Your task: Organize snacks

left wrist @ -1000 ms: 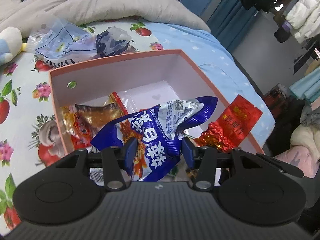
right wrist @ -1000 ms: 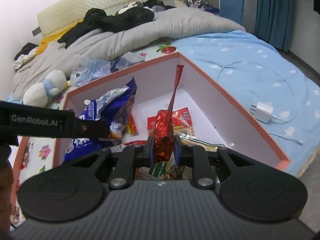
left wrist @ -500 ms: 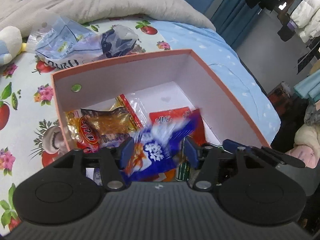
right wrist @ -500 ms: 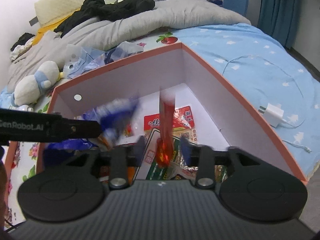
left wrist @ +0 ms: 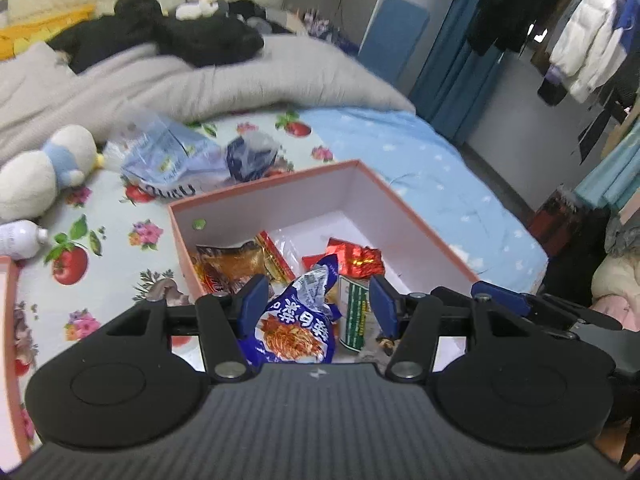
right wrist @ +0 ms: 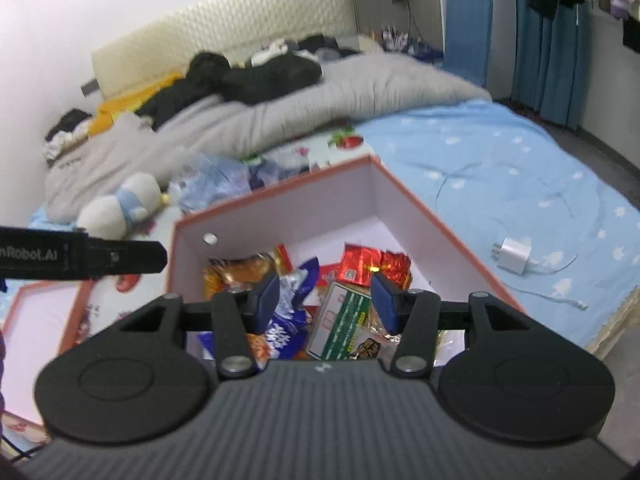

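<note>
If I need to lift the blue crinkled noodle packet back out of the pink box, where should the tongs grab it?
Probably pinch the blue crinkled noodle packet by its twisted silvery top, which sticks up above the other wrappers in the pink cardboard box. Come from above: the walls block the sides, and its flat body lies among other packets.

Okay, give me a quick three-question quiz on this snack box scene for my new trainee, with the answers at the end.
1. True or false: the right gripper is shut on the red foil packet.
2. Where does the blue noodle packet lie? A) on the bedsheet B) inside the pink box C) clamped in the left gripper
3. What white thing lies on the blue sheet to the right of the box in the right wrist view?

Key:
1. False; it is open, and the packet lies in the box.
2. B
3. A charger plug with its cable.
</note>
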A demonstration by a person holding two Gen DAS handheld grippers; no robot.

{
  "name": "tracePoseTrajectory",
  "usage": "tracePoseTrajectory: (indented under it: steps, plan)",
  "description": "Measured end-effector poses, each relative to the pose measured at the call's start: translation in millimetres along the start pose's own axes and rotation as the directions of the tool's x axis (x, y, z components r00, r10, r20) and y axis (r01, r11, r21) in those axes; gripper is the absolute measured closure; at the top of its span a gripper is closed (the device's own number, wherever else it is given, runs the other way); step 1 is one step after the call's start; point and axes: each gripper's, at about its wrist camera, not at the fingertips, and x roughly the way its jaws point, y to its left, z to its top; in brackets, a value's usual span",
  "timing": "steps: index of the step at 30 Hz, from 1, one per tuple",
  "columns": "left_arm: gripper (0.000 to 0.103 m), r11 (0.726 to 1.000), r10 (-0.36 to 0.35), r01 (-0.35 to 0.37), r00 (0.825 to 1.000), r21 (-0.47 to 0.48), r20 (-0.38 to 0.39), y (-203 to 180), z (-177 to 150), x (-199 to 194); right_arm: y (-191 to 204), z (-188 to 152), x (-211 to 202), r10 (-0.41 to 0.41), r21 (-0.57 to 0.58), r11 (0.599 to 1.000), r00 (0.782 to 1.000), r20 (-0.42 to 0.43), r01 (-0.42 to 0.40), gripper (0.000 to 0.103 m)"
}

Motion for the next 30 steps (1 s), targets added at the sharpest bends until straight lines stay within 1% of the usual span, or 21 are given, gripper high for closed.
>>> tracePoseTrajectory:
  steps: [4, 6, 9, 16, 19, 22, 25, 30]
  plan:
    - [0.041, 0.998, 0.037, -0.039, 0.998, 0.048, 0.057, -16.4, -15.1, -46.2, 5.2, -5.3, -37.8, 0.018, -0.003, 1.0, 0.999, 0.04, -0.018, 0.05]
    - [0.041, 0.998, 0.032, -0.036, 0.997, 0.048, 0.075, -22.1, -23.9, -65.9, 7.1, -8.5, -52.3, 0.028, 0.003, 1.0, 0.998, 0.055, -0.028, 0.05]
    - [0.041, 0.998, 0.045, -0.05, 0.994, 0.041, 0.103, -30.1, -38.7, -94.4, 9.5, -13.0, -74.8, 0.04, 0.006, 0.999, 0.996, 0.085, -0.041, 0.05]
    - [0.041, 0.998, 0.057, -0.062, 0.987, 0.03, 0.148, -44.9, -75.7, -147.8, 15.4, -34.1, -121.3, 0.062, -0.021, 0.998, 0.988, 0.141, -0.059, 0.05]
    - [0.041, 0.997, 0.066, -0.07, 0.985, 0.024, 0.162, -50.3, -93.5, -164.5, 15.2, -45.7, -137.8, 0.067, -0.025, 0.998, 0.986, 0.156, -0.064, 0.05]
    - [0.041, 0.998, 0.066, -0.066, 0.985, -0.005, 0.162, -53.1, -111.0, -175.5, 14.1, -57.9, -150.7, 0.072, -0.038, 0.997, 0.986, 0.153, -0.067, 0.05]
    - [0.041, 0.997, 0.075, -0.075, 0.981, -0.009, 0.181, -57.7, -126.2, -184.9, 11.3, -71.1, -160.4, 0.078, -0.041, 0.997, 0.985, 0.151, -0.072, 0.05]
    - [0.041, 0.998, 0.055, -0.048, 0.981, -0.042, 0.188, -52.7, -140.8, -191.7, 12.8, -86.1, -166.7, 0.053, -0.04, 0.998, 0.987, 0.151, -0.047, 0.049]
